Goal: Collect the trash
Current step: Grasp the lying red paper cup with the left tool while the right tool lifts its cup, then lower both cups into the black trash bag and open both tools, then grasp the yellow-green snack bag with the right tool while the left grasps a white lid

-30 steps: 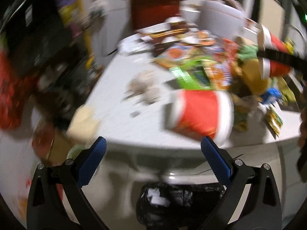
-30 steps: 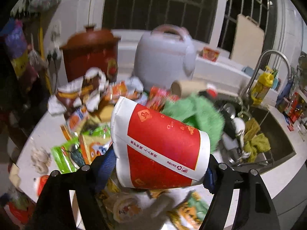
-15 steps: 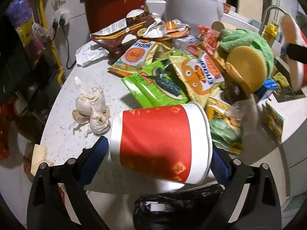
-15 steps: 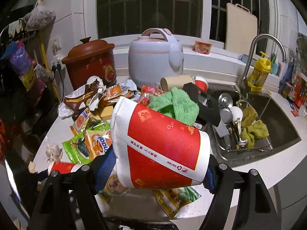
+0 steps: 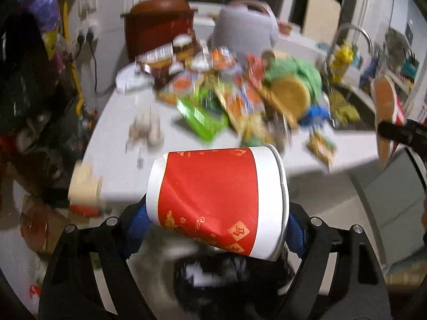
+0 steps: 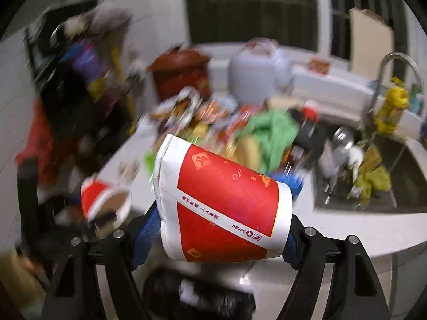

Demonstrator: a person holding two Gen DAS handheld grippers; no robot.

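My left gripper (image 5: 213,226) is shut on a red and white paper cup (image 5: 217,200), held sideways off the counter's front edge. My right gripper (image 6: 216,237) is shut on a second, crushed red and white paper cup (image 6: 221,208). Each cup also shows in the other view: the right one at the far right (image 5: 385,122), the left one at the lower left (image 6: 104,200). A black trash bag (image 5: 213,274) lies below both grippers (image 6: 197,296). Snack wrappers (image 5: 213,101) are piled on the white counter (image 5: 117,144).
A brown crock pot (image 5: 160,26) and a white rice cooker (image 5: 245,26) stand at the back. A green cloth (image 6: 272,130) lies by the sink (image 6: 373,181) with dishes and a tap. Garlic (image 5: 145,130) lies on the counter's left. Clutter fills the left side.
My left gripper has lifted its cup off the counter and pulled back past the edge. My right gripper has also drawn back and swung left with its cup, above the bag.
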